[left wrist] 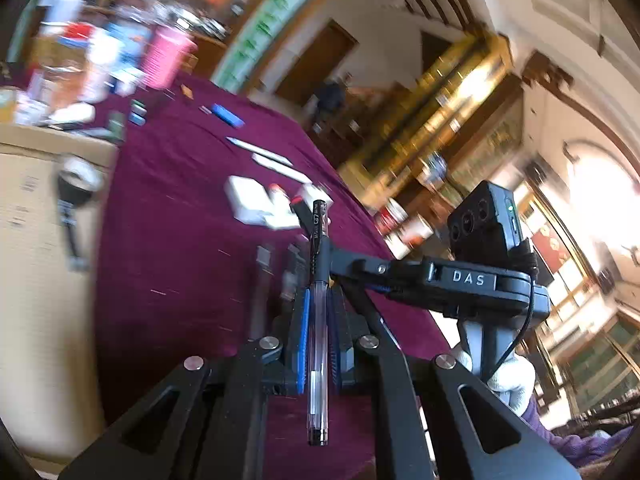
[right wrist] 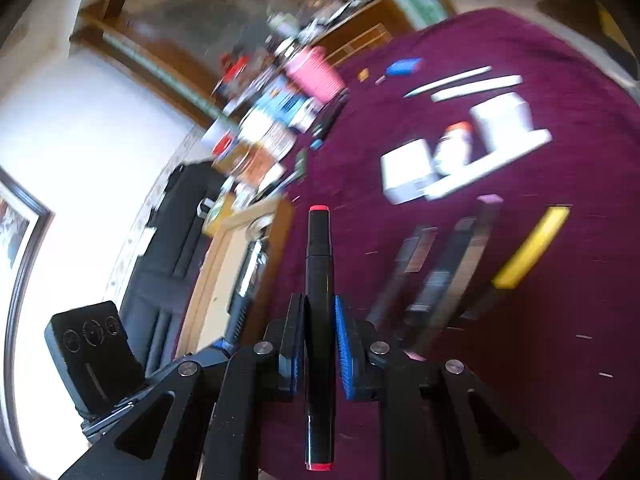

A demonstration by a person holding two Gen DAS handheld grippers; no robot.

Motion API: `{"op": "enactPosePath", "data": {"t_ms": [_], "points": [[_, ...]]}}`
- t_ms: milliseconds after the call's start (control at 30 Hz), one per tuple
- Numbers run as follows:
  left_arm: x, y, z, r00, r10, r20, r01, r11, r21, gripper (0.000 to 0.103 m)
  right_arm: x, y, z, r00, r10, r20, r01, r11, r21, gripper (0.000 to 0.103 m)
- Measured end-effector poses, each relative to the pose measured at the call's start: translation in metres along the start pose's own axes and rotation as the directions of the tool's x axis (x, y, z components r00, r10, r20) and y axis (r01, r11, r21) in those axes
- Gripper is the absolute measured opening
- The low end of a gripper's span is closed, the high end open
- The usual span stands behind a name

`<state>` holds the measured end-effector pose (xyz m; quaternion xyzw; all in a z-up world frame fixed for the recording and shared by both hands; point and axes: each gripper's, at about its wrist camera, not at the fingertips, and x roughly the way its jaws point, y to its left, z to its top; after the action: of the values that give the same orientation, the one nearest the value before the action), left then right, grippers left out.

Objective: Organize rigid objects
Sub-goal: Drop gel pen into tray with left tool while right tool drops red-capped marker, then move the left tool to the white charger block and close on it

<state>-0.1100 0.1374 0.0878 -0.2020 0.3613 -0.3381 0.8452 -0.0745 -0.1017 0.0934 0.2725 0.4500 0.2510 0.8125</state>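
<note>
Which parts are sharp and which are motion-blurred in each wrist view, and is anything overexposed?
Left wrist view: clear pen and left gripper sharp, tablecloth items smeared, window at right blown out. Right wrist view: black marker in right gripper sharp, table clutter streaked, left wall glaring white.

Clutter [left wrist: 100, 40] upper left motion-blurred, items unreadable; dark sticks [right wrist: 440, 272] right of centre smeared; shelves [left wrist: 440, 120] upper right blurred.
</note>
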Motion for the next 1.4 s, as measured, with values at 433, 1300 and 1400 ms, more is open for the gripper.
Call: {"op": "enactPosePath", "data": {"t_ms": [433,1300,1400], "points": [[-0.094,0.177,0.046,0.927,0.371,0.047,-0.351,0.906,-0.238,0.009,0.189,0.115,0.039,0.974,0.055,-0.218,-0.073,0.994,-0.076,0.017],[-0.047,0.207,0.054,0.881,0.463,-0.092,-0.465,0.817,-0.34,0.076,0.039,0.036,0.005,0.978,-0.18,0.108,0.196,0.967,-0.163,0.068],[-0.05,0.205,0.05,0.875,0.474,-0.096,-0.476,0.808,-0.347,0.076,0.009,0.012,-0.003,0.971,-0.191,0.145,0.206,0.974,-0.099,0.068]]}}
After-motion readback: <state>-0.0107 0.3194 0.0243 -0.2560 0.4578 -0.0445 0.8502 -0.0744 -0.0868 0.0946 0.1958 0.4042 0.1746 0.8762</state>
